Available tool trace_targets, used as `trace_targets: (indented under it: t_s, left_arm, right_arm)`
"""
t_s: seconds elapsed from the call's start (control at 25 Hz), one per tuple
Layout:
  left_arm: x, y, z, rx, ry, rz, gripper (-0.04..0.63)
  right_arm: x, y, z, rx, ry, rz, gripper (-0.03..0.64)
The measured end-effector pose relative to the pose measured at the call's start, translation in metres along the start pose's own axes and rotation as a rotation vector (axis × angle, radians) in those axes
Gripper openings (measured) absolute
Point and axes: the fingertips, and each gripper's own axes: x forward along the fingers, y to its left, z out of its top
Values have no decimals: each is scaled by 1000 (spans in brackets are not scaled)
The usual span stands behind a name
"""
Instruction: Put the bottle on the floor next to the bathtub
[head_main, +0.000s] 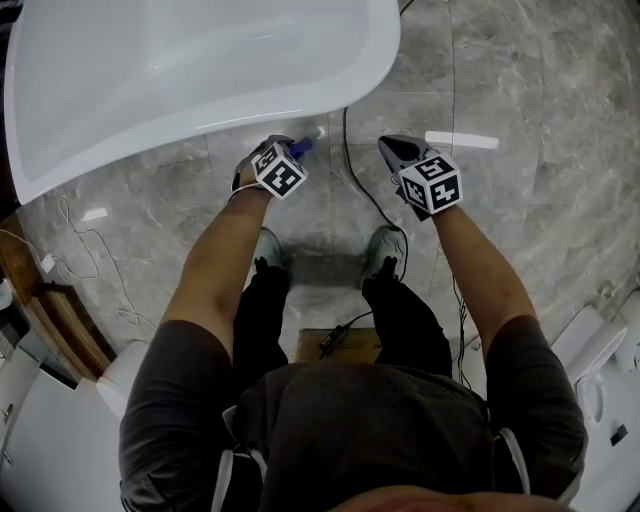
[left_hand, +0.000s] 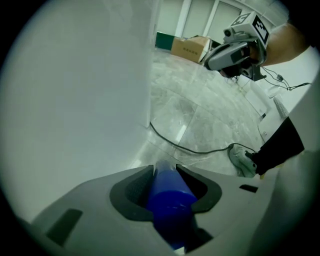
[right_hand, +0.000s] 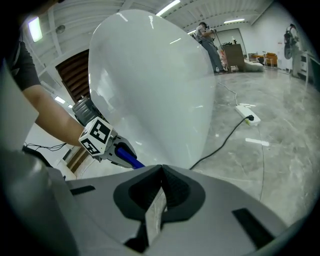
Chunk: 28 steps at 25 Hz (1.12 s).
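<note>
My left gripper (head_main: 292, 145) is shut on a blue bottle (left_hand: 168, 200) with a clear cap end; the bottle (head_main: 302, 146) lies along the jaws and pokes out toward the white bathtub (head_main: 190, 70). In the left gripper view the tub wall (left_hand: 75, 95) fills the left side, close to the bottle's tip. The right gripper view catches the left gripper (right_hand: 112, 147) and the bottle (right_hand: 131, 160) beside the tub (right_hand: 155, 85). My right gripper (head_main: 392, 148) hovers above the floor right of the tub, jaws shut with nothing between them.
A black cable (head_main: 362, 190) runs over the grey marble floor (head_main: 520, 100) between my grippers, to a power strip (right_hand: 247, 113). My feet (head_main: 384, 250) stand just behind. Wooden furniture (head_main: 45, 310) stands at left and a white toilet (head_main: 590, 345) at right. A person (right_hand: 207, 37) stands far off.
</note>
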Motion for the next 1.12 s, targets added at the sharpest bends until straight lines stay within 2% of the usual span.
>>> trace_targets:
  t_s: [0.48,0.68,0.84,1.12]
  left_arm:
    - [63,13,-2,260,118,70,137]
    - [79,9,-2,356,174,69,138]
    - [88,4,-6,404,198,87,141]
    - [98,3,-8,419,216,107,146]
  right_arm:
    - [17,-3,-30,-2,25,13,-8]
    - [12,-10,-39,1,34,0,-8]
    - [7,-12,-41,4,35,-3,-8]
    - [8,-11,-43,12,42,-4,-8]
